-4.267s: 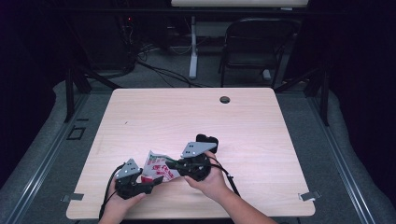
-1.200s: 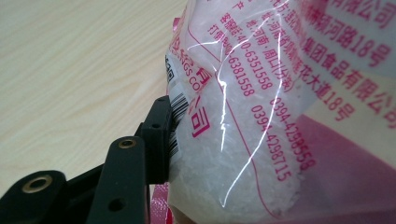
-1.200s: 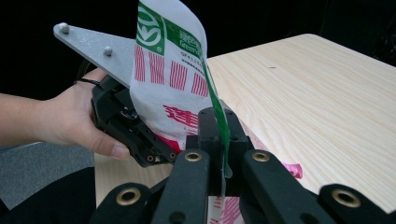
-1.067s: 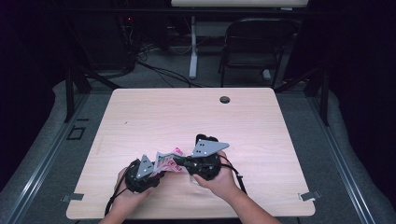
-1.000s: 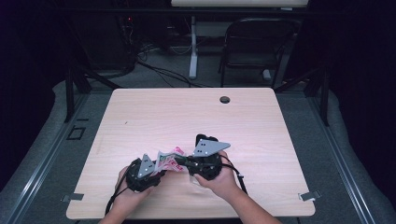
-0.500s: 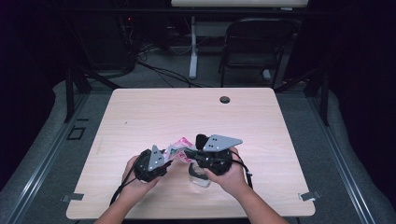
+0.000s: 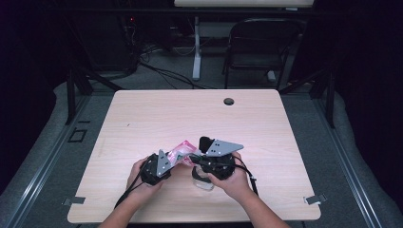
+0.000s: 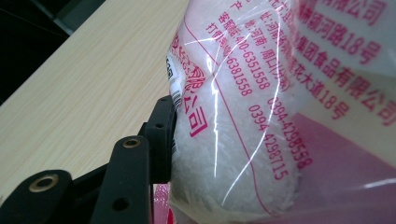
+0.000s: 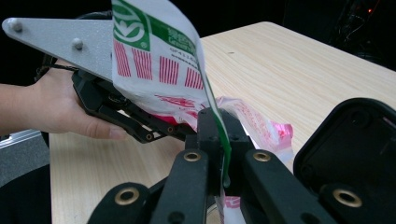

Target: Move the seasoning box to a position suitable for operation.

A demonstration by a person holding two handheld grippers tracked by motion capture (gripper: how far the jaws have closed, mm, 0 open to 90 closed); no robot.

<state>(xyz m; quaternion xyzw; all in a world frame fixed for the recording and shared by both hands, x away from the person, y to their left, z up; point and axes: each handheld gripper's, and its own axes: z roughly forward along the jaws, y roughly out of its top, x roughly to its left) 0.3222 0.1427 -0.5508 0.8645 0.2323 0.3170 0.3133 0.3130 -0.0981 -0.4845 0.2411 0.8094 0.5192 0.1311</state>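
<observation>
The clear plastic bag with pink printing and white granular contents [image 7: 182, 153] is held above the light wooden desk [image 7: 142, 114], toward the middle of its near edge, between the two claws. The left claw [image 7: 167, 160] grips the filled body of the bag: in the left gripper view one black jaw presses flat against the bulging side of the bag [image 8: 261, 116], the jaws standing fairly wide around it; the opposite jaw is hidden behind the plastic. The right claw [image 9: 219, 135] is closed narrow on a thin flap of the bag, the green-and-red printed edge [image 9: 154, 60] rising upright from between its two jaws in the right gripper view. In the high view the right claw [image 7: 195, 159] sits just beside the left one, the two almost touching across the bag. A small clear container [image 7: 203, 179] stands on the desk directly under the right hand [image 7: 233, 178], close to the near edge. The left hand [image 7: 142, 178] lies near the same edge. A small dark round grommet hole [image 7: 229, 101] sits near the far edge, right of centre. The far half of the desk and both side margins are open surface, well apart from the claws.
</observation>
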